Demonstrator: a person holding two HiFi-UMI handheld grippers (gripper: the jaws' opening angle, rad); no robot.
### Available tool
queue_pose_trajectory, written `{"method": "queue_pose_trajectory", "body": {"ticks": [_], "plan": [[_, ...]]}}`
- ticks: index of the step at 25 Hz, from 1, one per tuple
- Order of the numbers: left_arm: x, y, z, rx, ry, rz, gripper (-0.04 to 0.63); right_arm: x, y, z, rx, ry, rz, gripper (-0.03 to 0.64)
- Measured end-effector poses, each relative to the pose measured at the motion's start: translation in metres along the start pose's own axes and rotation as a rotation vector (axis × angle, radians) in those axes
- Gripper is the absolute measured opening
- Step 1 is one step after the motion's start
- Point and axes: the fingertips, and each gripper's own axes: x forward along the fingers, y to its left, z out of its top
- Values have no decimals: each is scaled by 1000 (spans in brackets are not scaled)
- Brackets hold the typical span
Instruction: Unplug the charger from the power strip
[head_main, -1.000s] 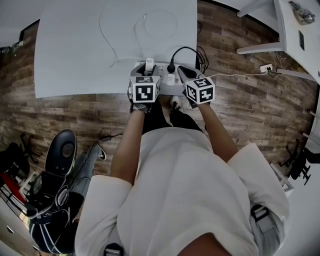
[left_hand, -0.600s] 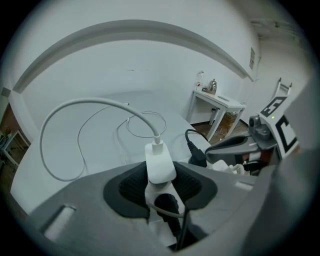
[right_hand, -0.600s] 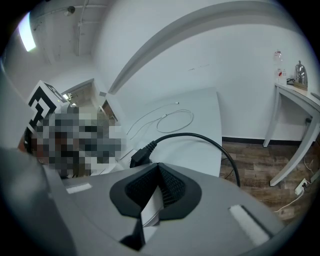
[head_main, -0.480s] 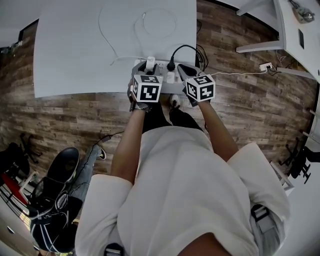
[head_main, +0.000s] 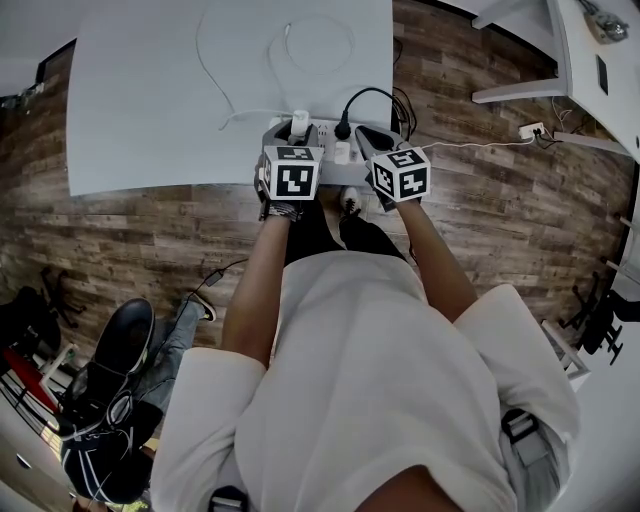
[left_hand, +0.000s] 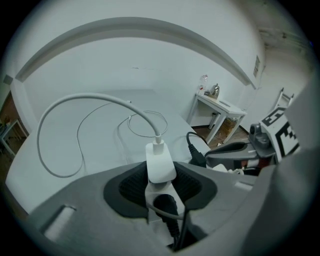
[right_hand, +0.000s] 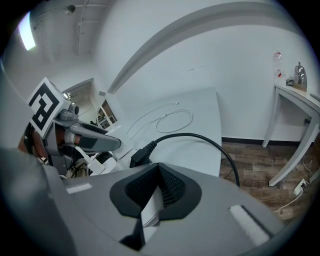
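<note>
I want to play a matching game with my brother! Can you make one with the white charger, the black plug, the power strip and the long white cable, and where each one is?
Things
1. white charger
2. black plug
3. power strip
4. white cable

Places
A. loops over the white table
B. between the left gripper's pads
C. pinched by the right gripper
D. in the strip, no gripper on it

Pairs: 1-B, 2-D, 3-C, 4-A
</note>
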Motion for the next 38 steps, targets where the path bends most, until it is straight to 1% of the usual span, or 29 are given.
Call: {"method": "queue_pose_trajectory", "body": {"ticks": [2,6,8,11,12,13,17,24,31,34,36,38], "plan": [[0,-2,-2,31,-1,10,151,0,0,-1,1,-1,-3,2],[0,-1,-2,26,1,10,152,0,0,-1,-4,3,-3,2],[1,0,0,-7,1,2,150,1,0,0,-9,6,-2,2],[2,4,2,-113,10,-25,150,1,-3,3,-11,2,-8,2],[2,5,3,-131,13,-31,150,1,-3,4,-10,0,-10,2],[1,6,4,-131,15,-32,150,2,-2,5,-10,-1,-11,2],[1,9,8,-58,5,-10,150,5,2,7,-13,5,-5,2],[-7,-5,5,25,-3,15,150,-4,1,1,-25,0,-1,2],[-17,-5,24,34,-41,1,149,-2,3,2,-34,-1,-2,2],[-16,-11,24,3,-40,-20,149,-4,1,2,-27,-2,3,2],[-15,-12,22,-44,-36,-45,150,-3,1,3,-24,-4,3,2],[-14,-13,20,-97,-43,-90,150,-2,1,4,-24,-6,3,2]]}}
